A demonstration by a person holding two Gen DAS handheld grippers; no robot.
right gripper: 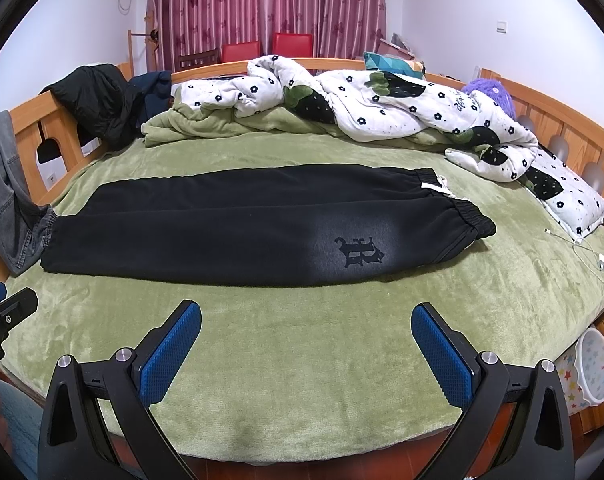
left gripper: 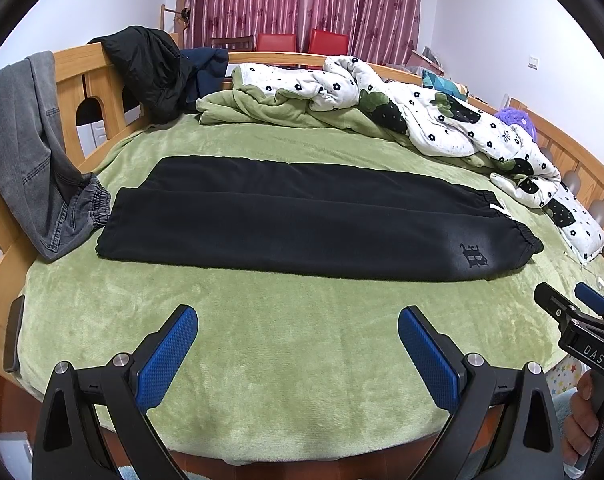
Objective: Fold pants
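1. Pants: black, flat on the green bed, laid crosswise, legs stacked lengthwise one over the other. Waistband to the right, cuffs to the left.
2. Logo shows on the near leg close to the waistband; white drawstring pokes out at the waist.
3. Left claw: released, blue pads wide apart, nothing between them. Hangs over bare blanket near the bed's front edge, short of the pants, no contact.
4. Right claw: same, spread wide and empty, over blanket just in front of the logo end, not touching the pants.
5. From the left view the right claw sits at far right, a hand on its grip. From the right view the left claw's tip shows at the far left edge.
6. Grey jeans hang over the wooden bed frame at left; their cuff rests beside the pants' cuff end. Touching or just adjacent, can't tell.
7. Black jacket slung over the frame further back.
8. Floral quilt bunched along the far and right side of the bed, clear of the pants.
9. White cable lies on the blanket at right, well apart from the pants.
10. Starred bin sits off the bed at lower right.
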